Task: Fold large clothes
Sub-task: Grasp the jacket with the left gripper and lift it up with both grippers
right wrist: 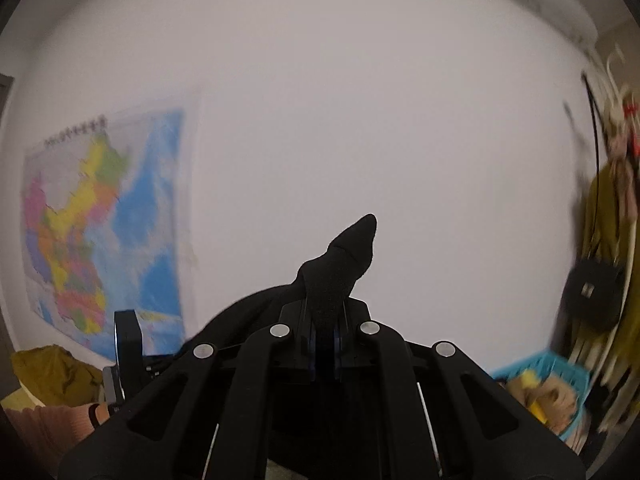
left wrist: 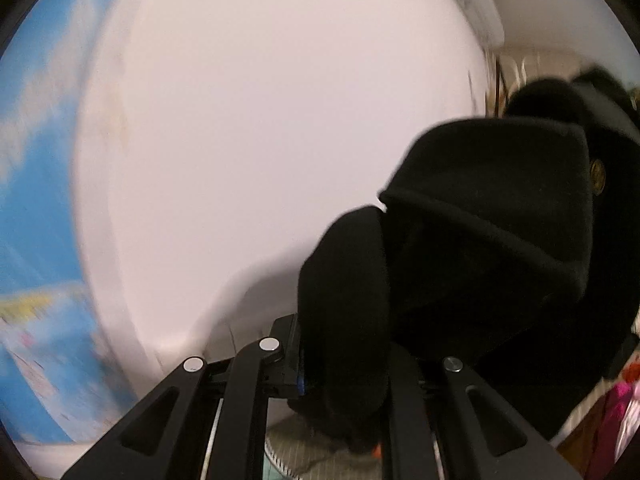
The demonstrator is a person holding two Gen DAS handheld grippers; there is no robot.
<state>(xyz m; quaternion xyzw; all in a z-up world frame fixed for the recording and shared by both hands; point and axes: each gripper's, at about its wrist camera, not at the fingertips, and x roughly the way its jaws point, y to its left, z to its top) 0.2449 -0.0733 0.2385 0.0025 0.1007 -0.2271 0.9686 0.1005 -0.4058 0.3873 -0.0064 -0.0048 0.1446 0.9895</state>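
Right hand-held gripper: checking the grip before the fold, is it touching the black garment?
Touching. The right wrist view shows the right hand-held gripper pinching the black garment, with a fabric tip poking out.

Both grippers are held up high and point at the wall. The left gripper (left wrist: 340,364) has its jaws closed on a thick fold of the black garment (left wrist: 492,232). The right gripper (right wrist: 325,344) has its jaws pressed tight together on a pointed bit of the same black cloth.
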